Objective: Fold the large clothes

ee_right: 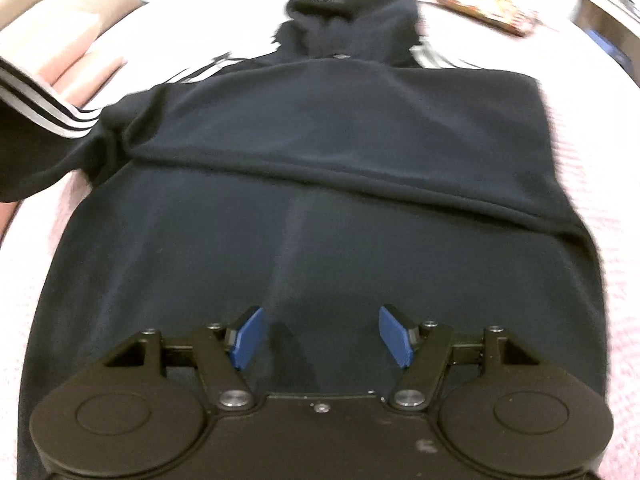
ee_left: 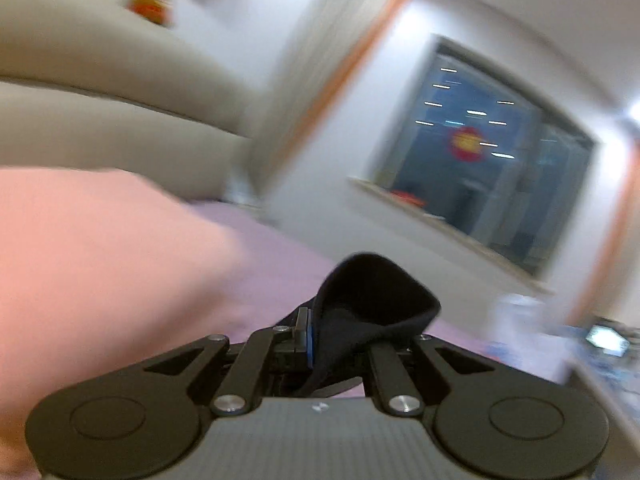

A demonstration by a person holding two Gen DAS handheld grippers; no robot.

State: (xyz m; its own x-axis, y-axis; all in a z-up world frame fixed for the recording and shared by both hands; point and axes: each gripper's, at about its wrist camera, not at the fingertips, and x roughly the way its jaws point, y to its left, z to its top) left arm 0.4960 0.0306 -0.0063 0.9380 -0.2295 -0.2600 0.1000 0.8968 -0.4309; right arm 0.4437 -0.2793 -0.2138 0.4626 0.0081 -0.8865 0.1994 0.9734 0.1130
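Black cloth [ee_left: 372, 300] bunches in the left gripper [ee_left: 320, 332], clamped tight on it; the right gripper [ee_right: 322, 336] – jaws wide, holding nothing – hovers over the dark hoodie [ee_right: 320, 160] – spread beneath it on the bed [ee_right: 592, 168].

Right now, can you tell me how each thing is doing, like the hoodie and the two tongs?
Hoodie: lying flat on the bed, one side folded across the body.
Hood: bunched at the far end.
Striped sleeve: lifted off to the side.
Left tongs: shut on a fold of dark cloth.
Right tongs: open, nothing held, above the hoodie.
Bed cover: spread under the hoodie.
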